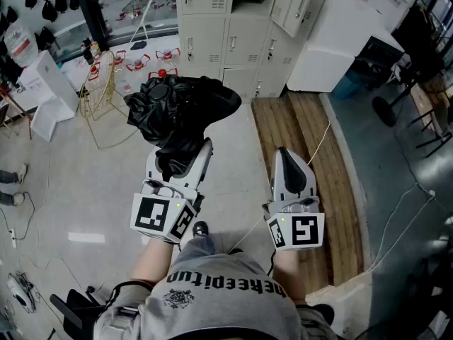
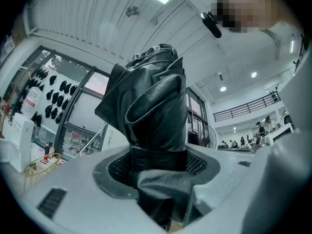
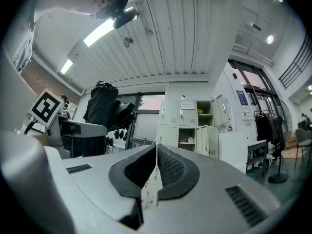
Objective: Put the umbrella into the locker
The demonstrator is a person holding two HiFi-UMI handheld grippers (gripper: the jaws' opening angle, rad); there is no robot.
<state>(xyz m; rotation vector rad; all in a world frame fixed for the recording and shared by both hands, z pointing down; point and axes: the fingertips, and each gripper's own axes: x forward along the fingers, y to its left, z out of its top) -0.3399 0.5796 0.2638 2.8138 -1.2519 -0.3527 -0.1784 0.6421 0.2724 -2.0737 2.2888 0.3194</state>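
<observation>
A folded black umbrella (image 1: 180, 108) sticks up out of my left gripper (image 1: 187, 160), whose jaws are shut on its lower part. The left gripper view shows the crumpled black fabric (image 2: 153, 101) rising between the left gripper's (image 2: 157, 165) dark pads and filling the gap. My right gripper (image 1: 284, 154) is held beside it, jaws together with nothing between them (image 3: 154, 167). Grey lockers (image 1: 233, 27) stand ahead. In the right gripper view the lockers (image 3: 195, 126) have some compartments open, and the umbrella (image 3: 103, 106) appears at the left.
A wooden platform (image 1: 304, 161) runs along the floor in front of the lockers, with a cable lying across it. A white cabinet (image 1: 340, 41) stands to the right of the lockers. A yellow wire rack (image 1: 99, 83) and bottles are at the left, a fan base (image 1: 386, 108) at the right.
</observation>
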